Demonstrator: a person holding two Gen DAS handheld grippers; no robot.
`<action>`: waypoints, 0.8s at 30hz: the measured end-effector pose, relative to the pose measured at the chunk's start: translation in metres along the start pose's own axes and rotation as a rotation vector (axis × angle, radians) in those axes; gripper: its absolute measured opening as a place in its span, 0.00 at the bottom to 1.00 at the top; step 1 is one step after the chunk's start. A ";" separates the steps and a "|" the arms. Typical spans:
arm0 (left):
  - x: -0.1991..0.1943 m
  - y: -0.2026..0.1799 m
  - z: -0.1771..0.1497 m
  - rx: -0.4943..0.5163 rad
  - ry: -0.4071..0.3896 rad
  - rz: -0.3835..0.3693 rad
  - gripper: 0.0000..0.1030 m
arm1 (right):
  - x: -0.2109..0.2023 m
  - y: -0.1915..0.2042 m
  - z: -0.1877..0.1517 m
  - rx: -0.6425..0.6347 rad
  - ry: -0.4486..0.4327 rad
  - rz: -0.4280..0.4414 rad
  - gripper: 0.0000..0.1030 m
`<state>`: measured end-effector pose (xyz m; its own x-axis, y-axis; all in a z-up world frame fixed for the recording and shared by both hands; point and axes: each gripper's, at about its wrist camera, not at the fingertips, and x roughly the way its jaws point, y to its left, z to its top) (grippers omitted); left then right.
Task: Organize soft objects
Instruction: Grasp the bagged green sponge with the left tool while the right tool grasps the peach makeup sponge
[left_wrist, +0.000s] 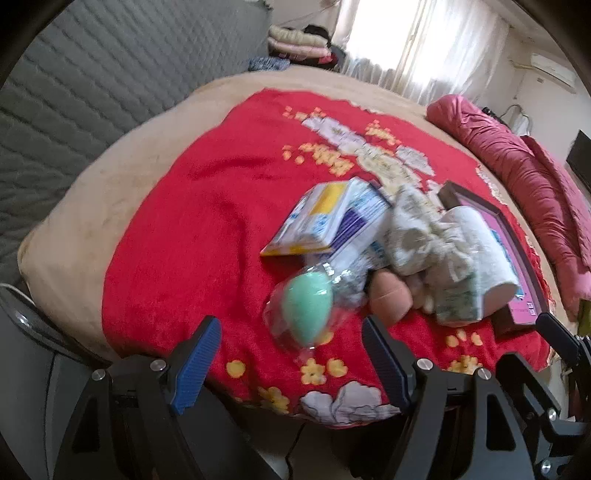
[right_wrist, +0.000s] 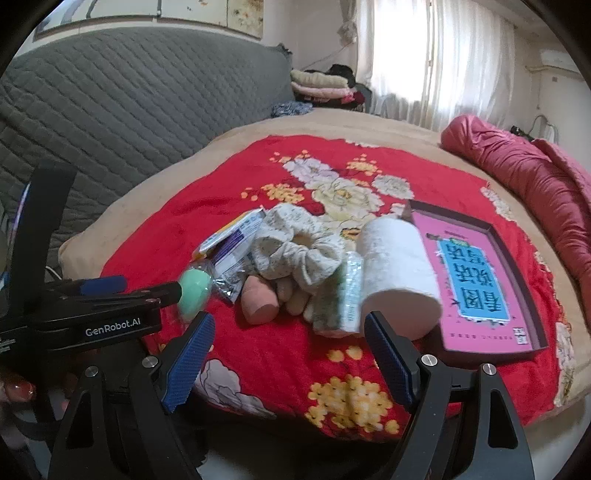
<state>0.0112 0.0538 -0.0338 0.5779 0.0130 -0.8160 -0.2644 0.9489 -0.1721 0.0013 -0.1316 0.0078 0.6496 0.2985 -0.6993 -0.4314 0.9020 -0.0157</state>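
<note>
A pile of soft things lies on the red flowered blanket (left_wrist: 207, 221). A green sponge egg in clear wrap (left_wrist: 306, 314) lies nearest, between and just ahead of the fingers of my open left gripper (left_wrist: 291, 354). Beside it are a pink sponge (left_wrist: 389, 297), a cream scrunchie (right_wrist: 295, 247), tissue packs (left_wrist: 332, 221) and a white paper roll (right_wrist: 395, 273). In the right wrist view my right gripper (right_wrist: 291, 354) is open and empty, in front of the pile; the left gripper (right_wrist: 110, 314) reaches in from the left at the green egg (right_wrist: 194, 291).
A dark tray (right_wrist: 502, 236) holding a pink and blue booklet lies right of the roll. A rolled crimson quilt (right_wrist: 535, 173) lies along the bed's right side. A grey quilted headboard (right_wrist: 129, 96) stands to the left. Folded clothes (right_wrist: 317, 85) are stacked at the back.
</note>
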 end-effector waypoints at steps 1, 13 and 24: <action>0.004 0.002 0.000 -0.005 0.011 -0.002 0.75 | 0.003 0.001 0.000 -0.005 0.005 0.007 0.81; 0.050 0.009 0.006 -0.044 0.112 -0.101 0.74 | 0.054 0.013 -0.006 -0.019 0.110 0.056 0.81; 0.078 0.012 0.016 -0.071 0.149 -0.203 0.48 | 0.087 0.015 -0.001 -0.023 0.120 0.067 0.81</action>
<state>0.0654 0.0710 -0.0905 0.5057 -0.2272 -0.8322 -0.2108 0.9029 -0.3746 0.0504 -0.0930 -0.0539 0.5398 0.3176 -0.7796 -0.4866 0.8734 0.0190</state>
